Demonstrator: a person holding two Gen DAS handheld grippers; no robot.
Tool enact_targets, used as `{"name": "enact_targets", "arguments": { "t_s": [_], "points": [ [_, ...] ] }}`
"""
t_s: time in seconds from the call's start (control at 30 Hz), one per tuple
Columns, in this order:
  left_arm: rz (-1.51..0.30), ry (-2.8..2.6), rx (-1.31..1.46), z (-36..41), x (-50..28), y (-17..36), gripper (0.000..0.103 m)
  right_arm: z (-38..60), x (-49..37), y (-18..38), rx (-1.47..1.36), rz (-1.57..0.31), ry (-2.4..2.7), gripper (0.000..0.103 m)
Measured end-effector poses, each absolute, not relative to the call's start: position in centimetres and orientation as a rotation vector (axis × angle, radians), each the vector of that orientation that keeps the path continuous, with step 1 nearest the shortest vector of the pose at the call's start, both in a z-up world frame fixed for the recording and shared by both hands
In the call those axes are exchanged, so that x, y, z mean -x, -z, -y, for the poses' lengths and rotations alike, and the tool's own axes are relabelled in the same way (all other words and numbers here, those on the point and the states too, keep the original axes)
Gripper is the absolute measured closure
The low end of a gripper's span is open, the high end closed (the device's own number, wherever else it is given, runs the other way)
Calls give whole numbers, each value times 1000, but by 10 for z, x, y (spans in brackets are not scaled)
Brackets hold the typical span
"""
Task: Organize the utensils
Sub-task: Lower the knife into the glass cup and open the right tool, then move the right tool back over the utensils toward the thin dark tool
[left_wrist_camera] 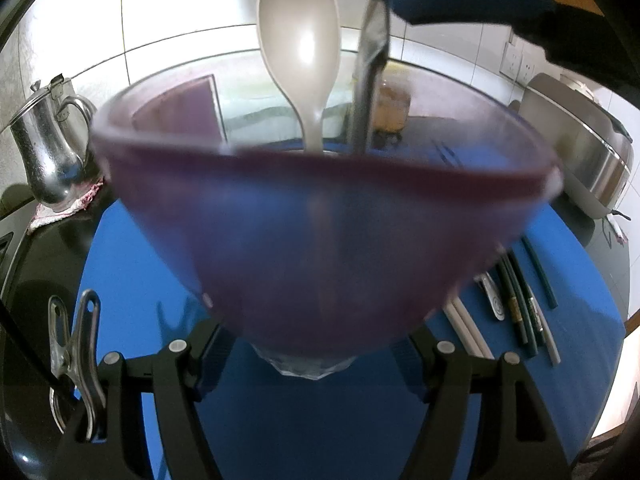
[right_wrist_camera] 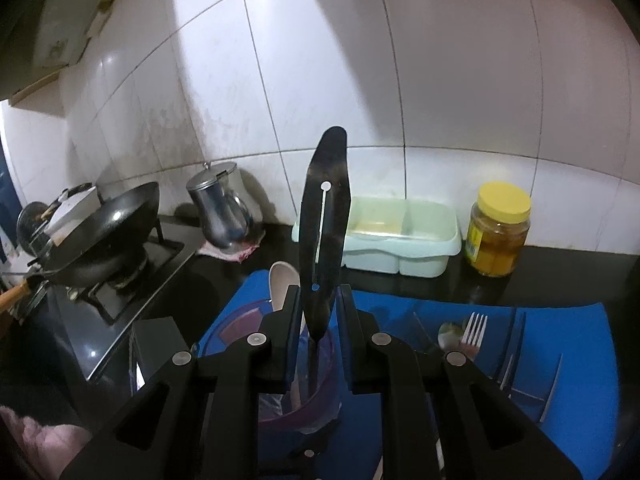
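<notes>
Gripping the purple cup (left_wrist_camera: 320, 240) steady in the left gripper (left_wrist_camera: 308, 356), lower the black spatula (right_wrist_camera: 325, 216), pinched in the right gripper (right_wrist_camera: 319, 320), straight down at the cup's two o'clock beside the white spoon (left_wrist_camera: 300, 52).

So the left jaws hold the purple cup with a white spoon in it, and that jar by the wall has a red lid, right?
Nearly. The left gripper does hold the purple cup with the white spoon in it, but the jar's lid is yellow, not red, as the right wrist view shows.
</notes>
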State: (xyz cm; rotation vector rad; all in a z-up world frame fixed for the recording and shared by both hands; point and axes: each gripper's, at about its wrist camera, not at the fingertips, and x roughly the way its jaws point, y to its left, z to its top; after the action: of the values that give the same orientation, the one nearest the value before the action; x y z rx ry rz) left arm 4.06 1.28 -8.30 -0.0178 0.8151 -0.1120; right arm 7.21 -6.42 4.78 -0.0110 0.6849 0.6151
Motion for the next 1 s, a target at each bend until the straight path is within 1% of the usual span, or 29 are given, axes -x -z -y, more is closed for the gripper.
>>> {"name": "enact_targets", "arguments": {
  "t_s": [0.33,0.37,0.43,0.47,0.63,1.0],
  "points": [
    [-816,112,18,-12,-41,83,29,57,-76,-45,21,-710,-652,84],
    [-816,112,17,-13,-41,83,29,57,-76,-46,19,-712,-654,81],
    [-816,112,18,-13,-42,83,29,58,-76,-46,8,-714,-653,66],
    [-817,112,18,-13,-40,83,29,60,-76,-47,-6,-714,-651,64],
    [-817,112,18,-14,-41,82,29,70,-74,-60,-38,-680,-642,61],
    [-819,112,18,-14,-42,82,29,104,-69,-82,-73,-627,-562,58]
  ]
}}
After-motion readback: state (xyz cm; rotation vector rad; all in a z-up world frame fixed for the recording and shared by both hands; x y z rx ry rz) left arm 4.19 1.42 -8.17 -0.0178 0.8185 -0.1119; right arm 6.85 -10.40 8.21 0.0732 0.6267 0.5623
